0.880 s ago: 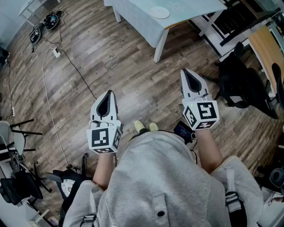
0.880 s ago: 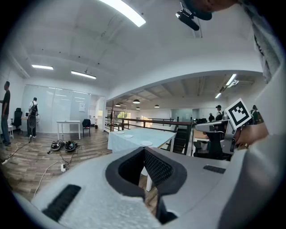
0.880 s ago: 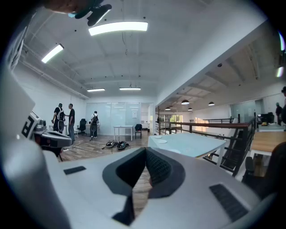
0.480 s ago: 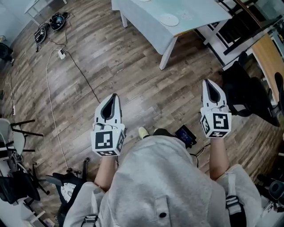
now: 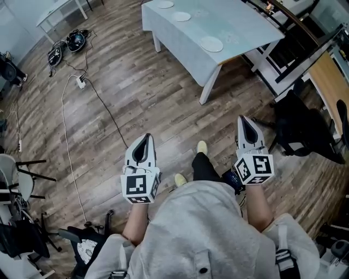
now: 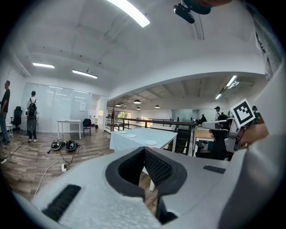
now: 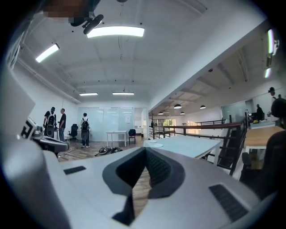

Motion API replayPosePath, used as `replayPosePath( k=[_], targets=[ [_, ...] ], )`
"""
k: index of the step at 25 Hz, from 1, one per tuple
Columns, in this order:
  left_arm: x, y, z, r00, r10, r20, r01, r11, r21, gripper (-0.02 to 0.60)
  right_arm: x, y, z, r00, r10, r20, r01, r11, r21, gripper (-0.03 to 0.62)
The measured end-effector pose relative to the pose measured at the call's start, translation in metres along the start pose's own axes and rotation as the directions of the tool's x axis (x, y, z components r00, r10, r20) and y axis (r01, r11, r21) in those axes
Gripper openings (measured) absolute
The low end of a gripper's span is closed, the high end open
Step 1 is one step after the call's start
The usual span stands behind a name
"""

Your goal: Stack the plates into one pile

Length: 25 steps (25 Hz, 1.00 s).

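Three white plates lie apart on a table with a light blue cloth (image 5: 185,41) ahead of me: one near the front corner (image 5: 211,44), one in the middle (image 5: 181,16), one at the far end (image 5: 165,4). My left gripper (image 5: 145,140) and right gripper (image 5: 244,121) hang over the wooden floor, well short of the table, both shut with nothing in them. The left gripper view shows its shut jaws (image 6: 144,149) pointing at the table and the nearest plate (image 6: 151,142). In the right gripper view the shut jaws (image 7: 145,150) point at the table (image 7: 192,145).
Cables and a power strip (image 5: 82,82) run over the floor at left, beside two dark helmets (image 5: 68,44). Black chairs (image 5: 297,122) and a wooden desk (image 5: 330,71) stand at right. People (image 7: 56,125) stand far back by a white table (image 7: 117,133).
I have come closer to the table; more of it and two further plates have come into view. Both grippers stay shut and empty, and the right one has drawn back in a little.
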<state>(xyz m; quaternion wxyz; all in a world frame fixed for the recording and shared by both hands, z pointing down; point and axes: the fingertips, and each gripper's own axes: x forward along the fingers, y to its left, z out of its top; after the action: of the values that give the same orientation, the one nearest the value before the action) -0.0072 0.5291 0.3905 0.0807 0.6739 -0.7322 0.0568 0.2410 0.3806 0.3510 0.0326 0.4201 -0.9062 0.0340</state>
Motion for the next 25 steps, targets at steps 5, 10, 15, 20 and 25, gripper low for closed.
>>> replayPosePath(
  k=[5,10,15,20,25],
  targets=[
    [0.010,-0.003,0.001,1.000,-0.006,0.013,0.006,1.000,0.005,0.017,0.008,0.001,-0.006,1.000,0.027,-0.007,-0.026,0.999,0.045,0.026],
    [0.027,-0.009,0.005,1.000,-0.014,0.010,0.014,1.000,0.009,0.017,0.028,0.003,-0.007,0.997,0.080,0.006,-0.081,0.994,0.071,0.026],
    [0.051,0.007,-0.002,1.000,0.007,-0.012,-0.007,1.000,0.014,0.017,0.070,0.012,-0.016,0.992,0.128,0.003,-0.127,0.989,0.070,0.026],
    [0.082,0.009,-0.004,0.999,-0.006,-0.038,0.007,1.000,0.024,0.017,0.099,0.001,-0.022,0.989,0.145,-0.017,-0.144,0.988,0.059,0.026],
    [0.140,0.007,0.011,0.998,-0.044,-0.033,0.046,0.998,0.045,0.017,0.145,-0.028,-0.013,0.990,0.141,-0.006,-0.140,0.989,0.049,0.026]
  ],
)
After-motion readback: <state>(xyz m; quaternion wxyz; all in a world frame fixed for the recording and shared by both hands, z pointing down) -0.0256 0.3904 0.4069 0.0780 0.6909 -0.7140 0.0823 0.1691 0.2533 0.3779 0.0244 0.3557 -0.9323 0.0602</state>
